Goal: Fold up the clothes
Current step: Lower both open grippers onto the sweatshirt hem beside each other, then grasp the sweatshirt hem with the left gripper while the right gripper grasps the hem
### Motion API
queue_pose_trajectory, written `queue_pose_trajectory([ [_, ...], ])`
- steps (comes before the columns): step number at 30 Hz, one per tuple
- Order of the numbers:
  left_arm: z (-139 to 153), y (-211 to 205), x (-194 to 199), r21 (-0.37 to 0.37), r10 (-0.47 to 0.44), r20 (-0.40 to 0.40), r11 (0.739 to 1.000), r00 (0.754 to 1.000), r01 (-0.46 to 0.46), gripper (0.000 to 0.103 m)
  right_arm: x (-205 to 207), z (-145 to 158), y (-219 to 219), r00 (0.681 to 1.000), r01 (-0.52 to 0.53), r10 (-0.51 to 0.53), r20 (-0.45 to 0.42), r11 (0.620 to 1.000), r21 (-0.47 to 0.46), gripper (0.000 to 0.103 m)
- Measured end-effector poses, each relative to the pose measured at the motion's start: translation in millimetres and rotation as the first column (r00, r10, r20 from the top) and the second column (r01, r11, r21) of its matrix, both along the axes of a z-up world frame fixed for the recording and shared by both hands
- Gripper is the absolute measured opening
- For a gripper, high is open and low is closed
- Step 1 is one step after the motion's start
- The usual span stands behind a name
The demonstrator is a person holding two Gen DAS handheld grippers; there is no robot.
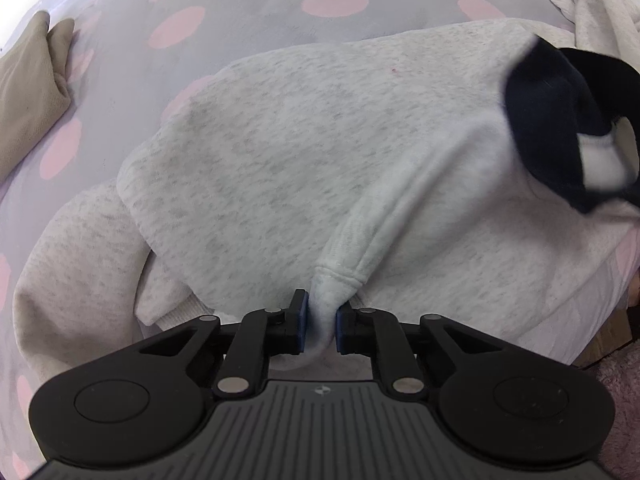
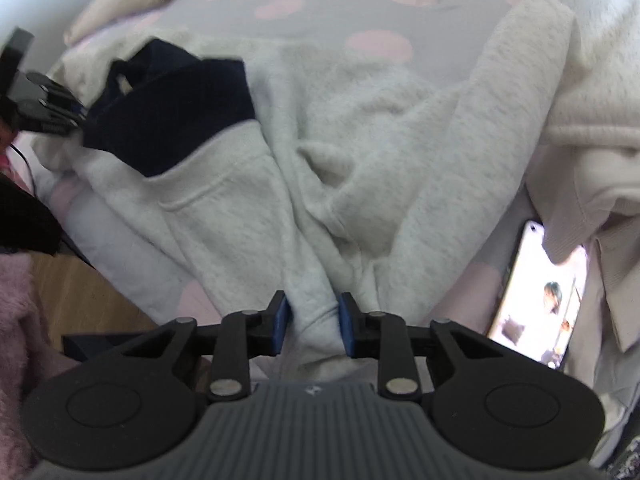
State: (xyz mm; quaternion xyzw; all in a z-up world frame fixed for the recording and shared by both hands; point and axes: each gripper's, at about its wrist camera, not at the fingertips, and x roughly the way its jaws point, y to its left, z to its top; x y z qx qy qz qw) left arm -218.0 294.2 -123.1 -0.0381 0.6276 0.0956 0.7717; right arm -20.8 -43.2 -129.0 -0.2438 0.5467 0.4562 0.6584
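Observation:
A light grey hoodie (image 1: 300, 152) lies spread on the bed, its hood lined in navy (image 1: 548, 120). My left gripper (image 1: 320, 320) is shut on a bunched edge of the hoodie near the hood seam. In the right wrist view the same hoodie (image 2: 360, 140) shows with its navy hood lining (image 2: 168, 108) at the left. My right gripper (image 2: 314, 322) is shut on a gathered fold of the grey fabric. The left gripper (image 2: 60, 114) also shows at the far left of the right wrist view, beside the hood.
The bed cover is grey with pink dots (image 1: 336, 0). A beige garment (image 1: 28, 92) lies at the left. A cream garment (image 2: 580, 100) is heaped at the right, with a lit phone (image 2: 540, 296) beside it. The wooden floor (image 2: 80, 292) and a pink fluffy item (image 2: 16, 320) are below the bed edge.

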Motion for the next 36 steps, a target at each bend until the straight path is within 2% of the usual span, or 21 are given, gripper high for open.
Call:
queue_pose_trajectory([
  [3, 0, 1, -3, -0.003, 0.007, -0.006, 1.000, 1.000, -0.007, 0.011, 13, -21, -7, 0.995, 0.095, -0.096, -0.008, 0.989, -0.112, 0.025],
  [6, -1, -6, -6, 0.018, -0.011, -0.011, 1.000, 1.000, 0.011, 0.011, 16, -17, -14, 0.990, 0.134, -0.136, -0.030, 0.988, -0.076, 0.025],
  [10, 0, -23, -3, 0.058, -0.061, -0.006, 0.996, 0.998, 0.061, 0.011, 6, -8, -11, 0.996, 0.092, -0.091, 0.017, 0.995, -0.046, 0.033],
  [13, 6, -35, -3, 0.086, -0.122, 0.019, 0.989, 0.992, 0.120, 0.011, 0, 1, -7, 0.996, 0.059, -0.057, 0.074, 0.998, -0.020, 0.034],
  [15, 9, -42, -2, 0.106, -0.163, 0.034, 0.982, 0.986, 0.159, 0.014, -3, 6, 1, 0.994, 0.015, -0.014, 0.109, 1.000, -0.001, 0.034],
  [16, 11, -46, -2, 0.116, -0.183, 0.041, 0.977, 0.982, 0.178, 0.019, -5, 9, 5, 0.992, -0.008, 0.007, 0.126, 1.000, 0.008, 0.037],
  [19, 16, -58, -2, 0.146, -0.243, 0.061, 0.962, 0.968, 0.232, 0.030, -6, 6, 16, 0.986, -0.100, 0.098, 0.136, 0.995, 0.008, 0.046],
  [22, 13, -54, -2, 0.152, -0.251, 0.075, 0.959, 0.965, 0.238, 0.039, -2, -5, 31, 0.975, -0.162, 0.165, 0.147, 0.986, -0.031, 0.046],
  [26, 15, -45, -4, 0.139, -0.270, 0.104, 0.957, 0.957, 0.255, 0.039, 8, -15, 37, 0.979, -0.165, 0.168, 0.111, 0.986, -0.037, 0.044],
  [29, 20, -56, -8, 0.208, -0.345, 0.123, 0.926, 0.931, 0.316, 0.039, 10, -17, 34, 0.982, -0.158, 0.160, 0.099, 0.987, -0.029, 0.044],
  [33, 8, -74, -6, 0.297, -0.450, 0.088, 0.863, 0.889, 0.408, 0.037, 14, -18, 31, 0.985, -0.148, 0.149, 0.082, 0.989, -0.019, 0.044],
  [35, 3, -83, -5, 0.335, -0.495, 0.069, 0.829, 0.866, 0.448, 0.018, 15, -19, 29, 0.987, -0.144, 0.144, 0.073, 0.990, -0.014, 0.044],
  [36, 3, -82, -4, 0.322, -0.489, 0.068, 0.836, 0.870, 0.445, 0.015, 16, -19, 29, 0.988, -0.141, 0.142, 0.069, 0.990, -0.011, 0.044],
])
